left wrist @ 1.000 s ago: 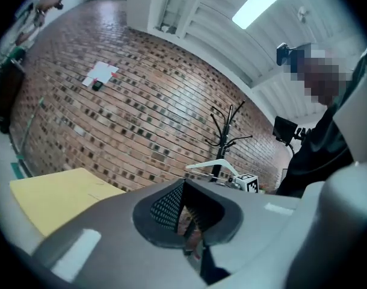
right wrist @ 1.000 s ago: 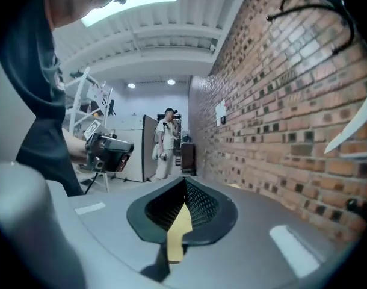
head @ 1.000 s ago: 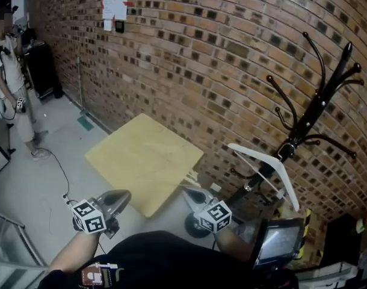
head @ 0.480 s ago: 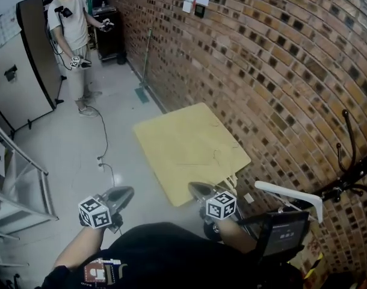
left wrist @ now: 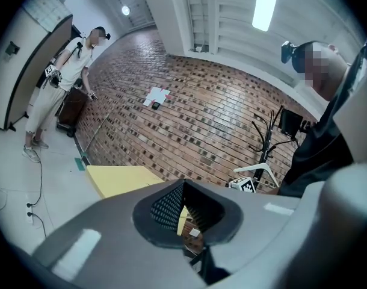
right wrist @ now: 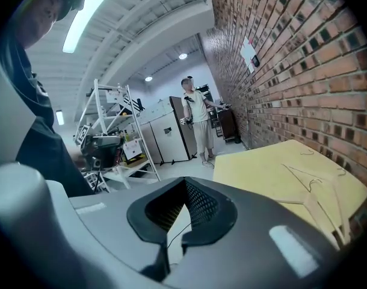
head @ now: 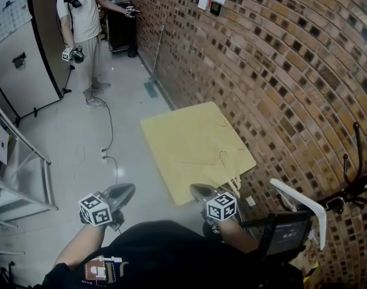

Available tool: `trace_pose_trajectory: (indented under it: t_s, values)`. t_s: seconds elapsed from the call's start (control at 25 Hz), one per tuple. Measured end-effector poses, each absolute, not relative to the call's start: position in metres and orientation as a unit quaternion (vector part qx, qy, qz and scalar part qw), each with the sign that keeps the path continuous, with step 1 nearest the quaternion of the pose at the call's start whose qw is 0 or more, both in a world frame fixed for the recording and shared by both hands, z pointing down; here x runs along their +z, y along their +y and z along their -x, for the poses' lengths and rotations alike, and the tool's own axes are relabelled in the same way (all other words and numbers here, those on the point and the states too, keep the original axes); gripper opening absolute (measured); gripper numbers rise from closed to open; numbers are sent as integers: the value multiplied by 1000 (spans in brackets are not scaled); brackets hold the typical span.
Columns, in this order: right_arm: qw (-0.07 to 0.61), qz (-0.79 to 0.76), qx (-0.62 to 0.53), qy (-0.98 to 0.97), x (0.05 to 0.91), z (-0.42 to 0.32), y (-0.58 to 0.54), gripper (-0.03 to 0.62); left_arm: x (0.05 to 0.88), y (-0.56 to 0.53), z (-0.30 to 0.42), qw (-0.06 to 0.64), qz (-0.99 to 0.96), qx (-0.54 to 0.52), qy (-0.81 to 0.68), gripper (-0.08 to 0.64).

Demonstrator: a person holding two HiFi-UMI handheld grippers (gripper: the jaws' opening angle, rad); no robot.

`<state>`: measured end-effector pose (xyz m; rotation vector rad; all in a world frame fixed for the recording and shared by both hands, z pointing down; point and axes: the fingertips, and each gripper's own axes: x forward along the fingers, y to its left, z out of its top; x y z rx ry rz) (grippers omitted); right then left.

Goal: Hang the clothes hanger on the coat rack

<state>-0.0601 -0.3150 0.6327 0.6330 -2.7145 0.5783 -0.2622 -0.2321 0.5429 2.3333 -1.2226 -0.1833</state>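
Now holding left gripper (head: 128, 189) and right gripper (head: 194, 189) low, jaws together on nothing. Seeing wooden hanger (right wrist: 298, 174) flat on table (head: 183, 143), ahead-right of right jaws, nearer that hand, long axis unclear. Spotting white hanger (head: 304, 202) already on coat rack (head: 355, 185)

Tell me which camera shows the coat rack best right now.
The left gripper view: the coat rack stands against the brick wall, small but clear down to the white hanger on it. The head view catches only a few hooks at its right edge. The right gripper view does not show it.
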Motion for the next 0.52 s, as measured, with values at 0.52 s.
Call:
trace_pose_trajectory:
  t_s: [0.52]
  values:
    - [153,-226,185,-944,628,57,-320,11,532,-244,263,237,-863,-73,-440,2]
